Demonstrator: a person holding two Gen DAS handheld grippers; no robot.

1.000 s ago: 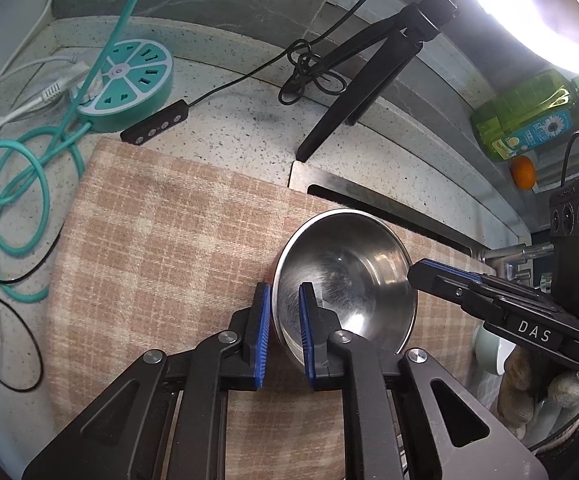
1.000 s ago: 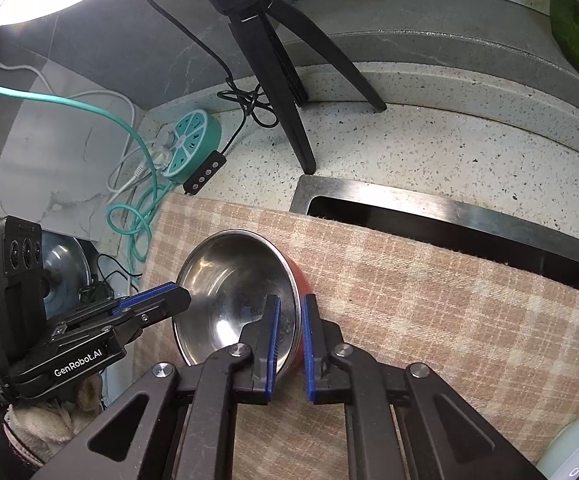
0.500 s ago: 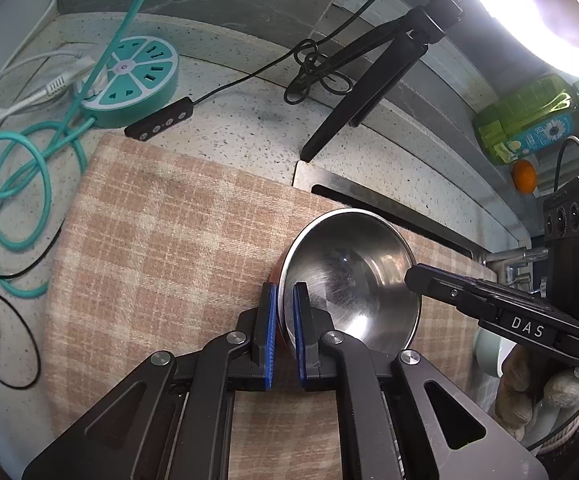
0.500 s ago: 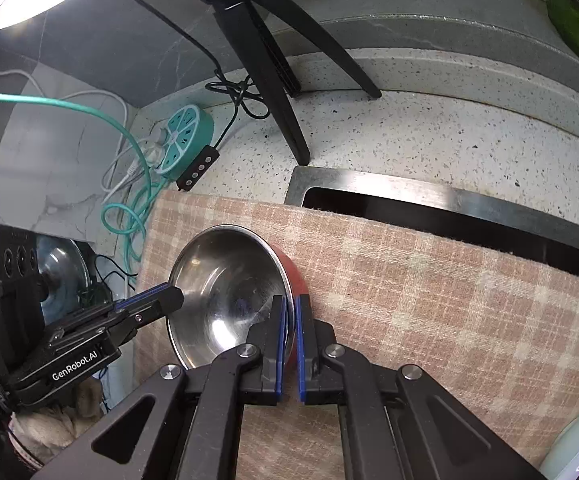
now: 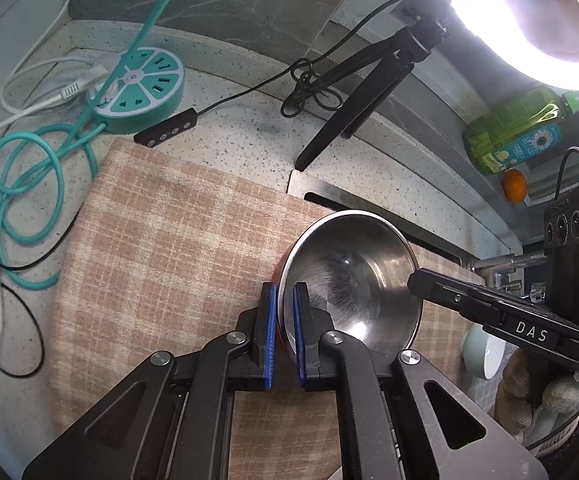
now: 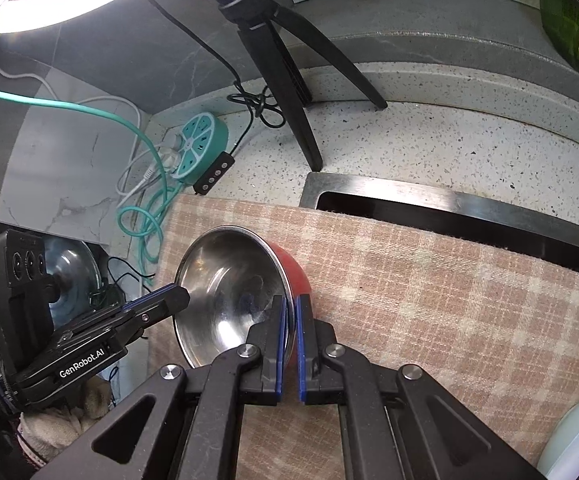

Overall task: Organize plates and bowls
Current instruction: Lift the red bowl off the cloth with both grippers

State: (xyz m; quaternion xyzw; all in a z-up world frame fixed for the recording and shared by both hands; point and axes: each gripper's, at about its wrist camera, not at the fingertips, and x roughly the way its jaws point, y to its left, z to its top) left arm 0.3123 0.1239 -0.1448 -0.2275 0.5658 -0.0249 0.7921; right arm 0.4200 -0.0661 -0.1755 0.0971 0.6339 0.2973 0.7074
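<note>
While both tools pinch opposite sides of the rim, keep the lift level and matched. Left tool (image 5: 284,308) clamped on the bowl (image 5: 353,280) at its near-left rim; right tool (image 6: 291,320) clamped on the opposite rim. Tilted above the checked cloth (image 5: 161,232), whether touching it hard to tell. Shiny steel inside, red outside, thin-lipped, likely slippery. Needs even squeeze, no twisting apart.

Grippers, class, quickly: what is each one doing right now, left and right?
Left gripper: closed on the rim of the steel bowl.
Right gripper: closed on the opposite rim of the same bowl.
</note>
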